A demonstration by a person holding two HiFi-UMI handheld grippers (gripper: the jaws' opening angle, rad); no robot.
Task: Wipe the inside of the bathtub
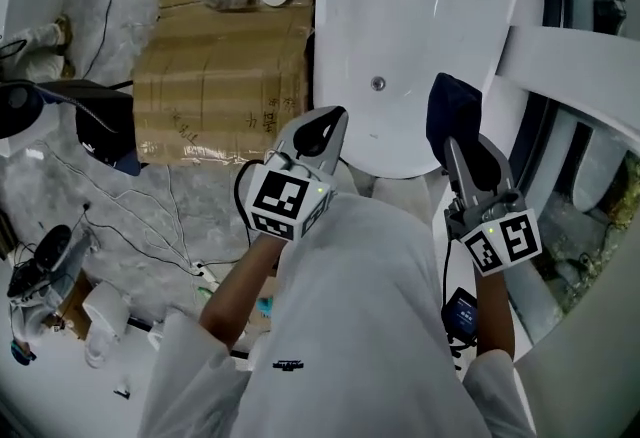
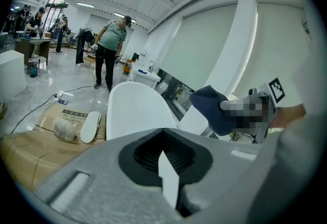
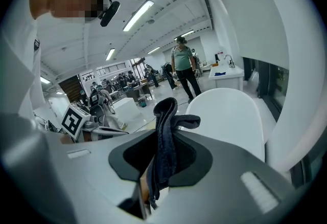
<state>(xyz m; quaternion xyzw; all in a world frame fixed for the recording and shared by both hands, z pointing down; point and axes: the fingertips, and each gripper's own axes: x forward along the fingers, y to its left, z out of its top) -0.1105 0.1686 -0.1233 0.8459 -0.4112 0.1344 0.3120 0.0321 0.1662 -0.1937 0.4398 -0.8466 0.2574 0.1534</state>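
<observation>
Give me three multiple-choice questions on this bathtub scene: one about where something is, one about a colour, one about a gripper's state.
1. Where does the cardboard lie?
A) inside the tub
B) right of the tub
C) left of the tub

2. What colour is the cloth?
A) white
B) dark blue
C) red

3. How is the right gripper?
A) shut on the cloth
B) open and empty
C) shut on a sponge

Answers:
1 C: the head view shows it flat beside the tub's left side.
2 B: it looks dark blue in every view.
3 A: the right gripper view shows the cloth pinched between the jaws.
</observation>
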